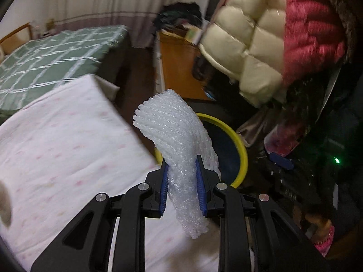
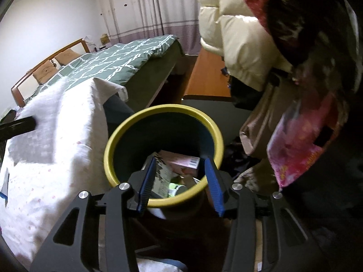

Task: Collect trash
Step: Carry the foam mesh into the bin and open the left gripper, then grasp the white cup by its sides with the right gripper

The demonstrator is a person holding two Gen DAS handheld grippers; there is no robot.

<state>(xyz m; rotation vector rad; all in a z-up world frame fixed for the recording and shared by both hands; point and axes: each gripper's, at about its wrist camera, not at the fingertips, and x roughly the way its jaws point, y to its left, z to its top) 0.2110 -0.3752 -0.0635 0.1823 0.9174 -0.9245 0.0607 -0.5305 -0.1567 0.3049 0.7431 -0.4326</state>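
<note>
Beside the yellow-rimmed bin [image 1: 244,156], the left gripper [image 1: 182,174] pinches a white foam net [image 1: 174,136] for dropping; the right gripper [image 2: 180,176] hangs spread and empty over it.

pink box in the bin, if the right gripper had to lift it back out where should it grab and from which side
Grip the pink box across its narrow thickness, at the barcode end, coming straight down through the yellow bin mouth. It lies tilted among other trash deep inside, so the wall likely blocks any side approach. The right gripper, open and empty, is already above it.
</note>
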